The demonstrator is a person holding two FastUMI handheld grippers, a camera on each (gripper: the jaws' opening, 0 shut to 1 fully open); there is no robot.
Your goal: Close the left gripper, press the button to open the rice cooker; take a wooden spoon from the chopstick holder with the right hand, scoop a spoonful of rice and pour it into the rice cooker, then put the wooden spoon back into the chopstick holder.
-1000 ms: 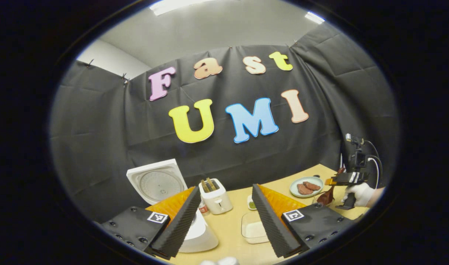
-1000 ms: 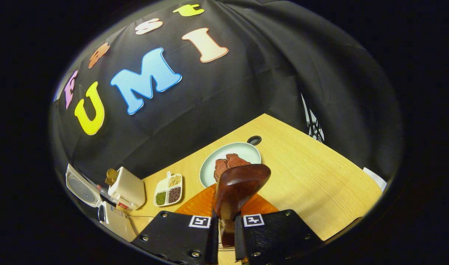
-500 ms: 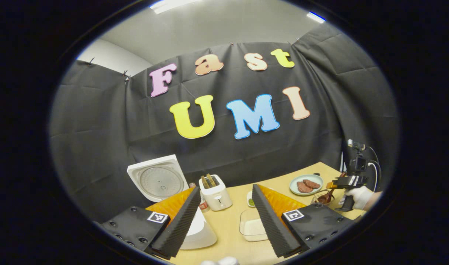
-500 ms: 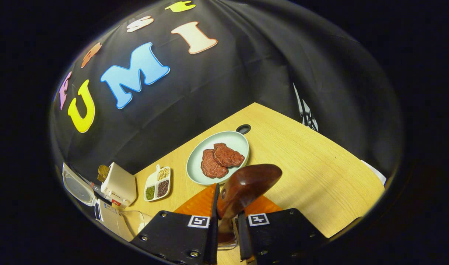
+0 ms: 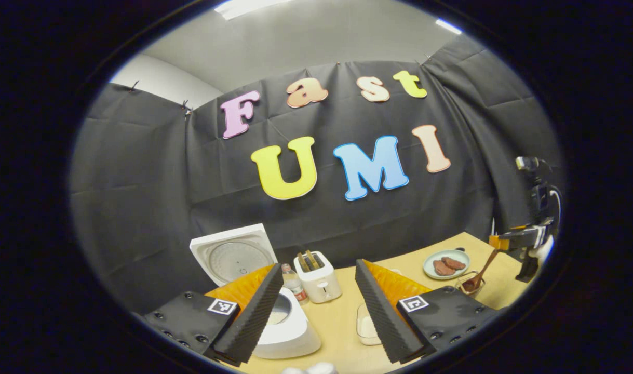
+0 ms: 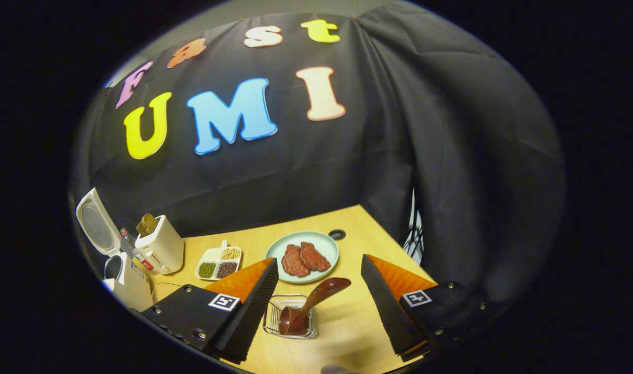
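The white rice cooker (image 5: 287,332) stands open, its lid (image 5: 233,257) up, beside my left gripper (image 5: 319,266), which is open and holds nothing. A clear rice container (image 5: 365,327) sits between its fingers on the table. The brown wooden spoon (image 6: 308,306) leans in the wire chopstick holder (image 6: 277,324), free of any grip. My right gripper (image 6: 319,261) is open above and behind the holder, its fingers spread to either side of the spoon. In the left gripper view the right gripper (image 5: 503,241) hovers over the spoon (image 5: 480,275) at the far right.
A toaster (image 5: 319,278) stands beside the cooker. A divided dish of beans (image 6: 217,265) and a plate with meat (image 6: 321,241) lie behind the holder. The table edge (image 6: 394,244) and the booth wall run to the right.
My right gripper opened and let go of the spoon, which now rests in the holder. It then lifted up and back. The left gripper stayed open and shifted only slightly.
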